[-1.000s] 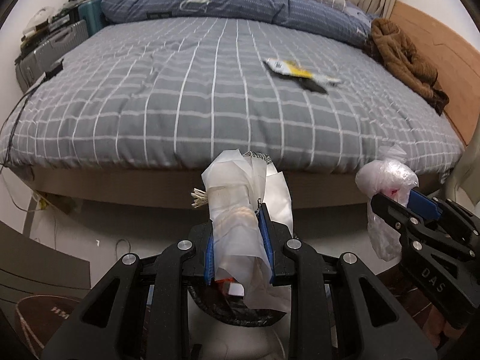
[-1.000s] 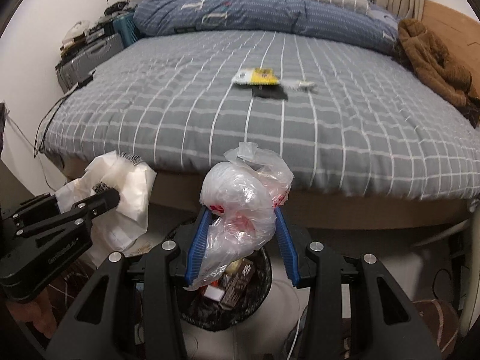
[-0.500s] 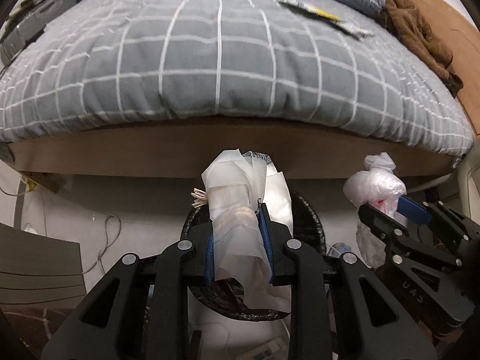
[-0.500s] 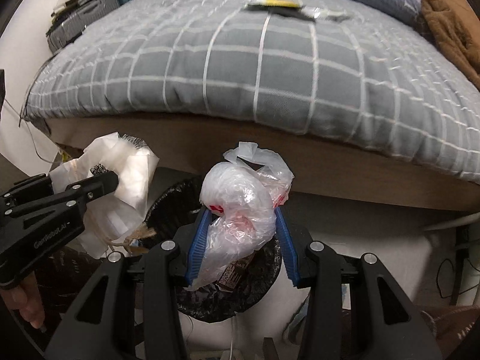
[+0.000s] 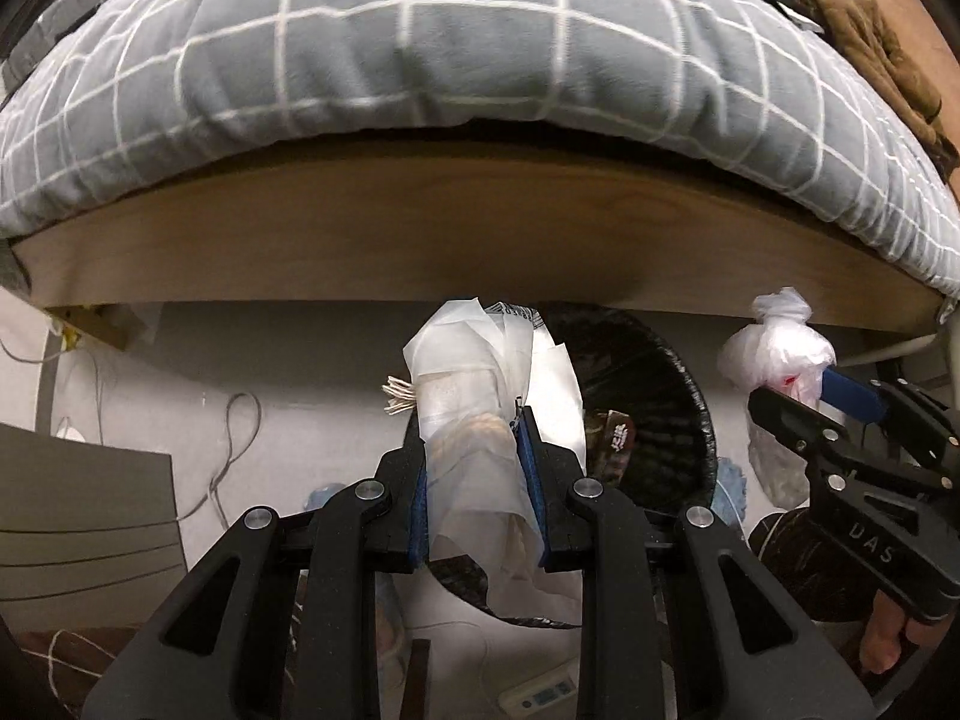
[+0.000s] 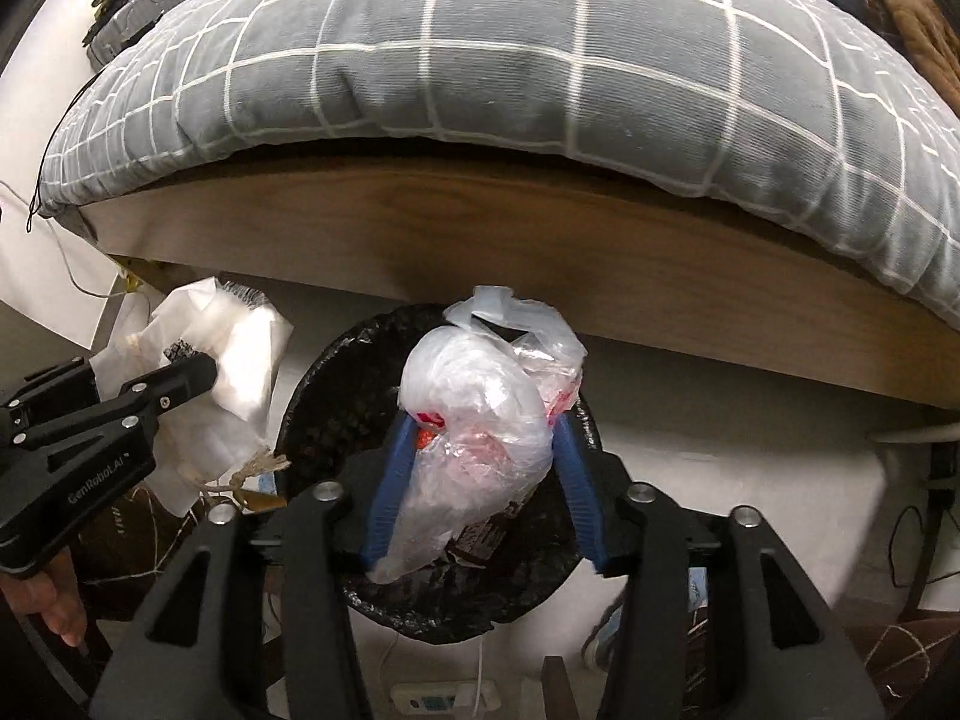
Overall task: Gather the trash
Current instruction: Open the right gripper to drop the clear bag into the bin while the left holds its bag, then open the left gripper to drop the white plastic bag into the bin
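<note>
Trash fills both my tools: my left gripper [image 5: 474, 420] is clamped on a crumpled white wrapper [image 5: 480, 384], and my right gripper [image 6: 483, 456] is clamped on a knotted clear plastic bag [image 6: 480, 414]. Both bundles hang over the floor beside the bed's wooden side rail [image 6: 480, 240]. I see the bag held above the black bin [image 6: 336, 396], with the wrapper just beside the bin's left rim. A grey checked duvet [image 5: 420, 60] overhangs the rail.

Left gripper [image 5: 474, 420] and right gripper [image 6: 483, 426] side by side, jaws clamped.
</note>
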`<state>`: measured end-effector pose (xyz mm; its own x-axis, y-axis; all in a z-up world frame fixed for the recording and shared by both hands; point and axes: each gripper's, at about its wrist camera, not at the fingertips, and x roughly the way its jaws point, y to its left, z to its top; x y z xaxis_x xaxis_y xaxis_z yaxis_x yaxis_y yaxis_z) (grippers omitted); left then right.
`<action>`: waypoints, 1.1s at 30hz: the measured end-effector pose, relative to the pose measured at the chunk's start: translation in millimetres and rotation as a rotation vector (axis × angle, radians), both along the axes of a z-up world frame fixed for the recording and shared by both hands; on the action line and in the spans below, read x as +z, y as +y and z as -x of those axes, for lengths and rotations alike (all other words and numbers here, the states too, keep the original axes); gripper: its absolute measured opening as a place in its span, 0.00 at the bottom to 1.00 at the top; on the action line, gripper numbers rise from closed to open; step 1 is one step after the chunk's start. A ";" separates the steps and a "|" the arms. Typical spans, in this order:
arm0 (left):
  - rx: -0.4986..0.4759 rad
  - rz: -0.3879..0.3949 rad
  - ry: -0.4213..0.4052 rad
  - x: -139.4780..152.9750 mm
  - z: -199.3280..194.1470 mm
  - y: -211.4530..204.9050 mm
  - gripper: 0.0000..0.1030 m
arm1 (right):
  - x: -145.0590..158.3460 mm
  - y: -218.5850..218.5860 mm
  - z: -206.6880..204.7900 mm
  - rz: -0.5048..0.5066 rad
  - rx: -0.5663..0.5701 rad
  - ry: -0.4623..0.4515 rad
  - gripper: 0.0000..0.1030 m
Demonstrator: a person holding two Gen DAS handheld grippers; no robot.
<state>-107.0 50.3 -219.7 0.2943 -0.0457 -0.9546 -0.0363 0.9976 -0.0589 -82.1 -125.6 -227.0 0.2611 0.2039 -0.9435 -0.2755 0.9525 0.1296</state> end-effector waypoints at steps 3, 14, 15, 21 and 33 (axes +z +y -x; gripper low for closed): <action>-0.002 0.001 0.001 -2.0 2.4 3.0 0.23 | 0.4 1.4 1.2 0.001 0.002 -0.006 0.60; -0.053 0.032 -0.010 0.9 -2.9 -24.0 0.23 | 18.4 -46.4 1.5 0.013 -0.108 -0.098 0.90; -0.063 0.037 -0.010 0.7 -3.3 -29.4 0.23 | 18.3 -52.0 0.9 0.015 -0.120 -0.100 0.90; -0.092 0.048 -0.004 -2.9 -3.9 -55.8 0.24 | 21.9 -90.0 1.4 0.024 -0.182 -0.104 0.91; -0.069 -0.046 -0.066 11.4 -4.9 -74.2 0.77 | 40.6 -103.5 -3.1 0.037 -0.220 -0.138 0.91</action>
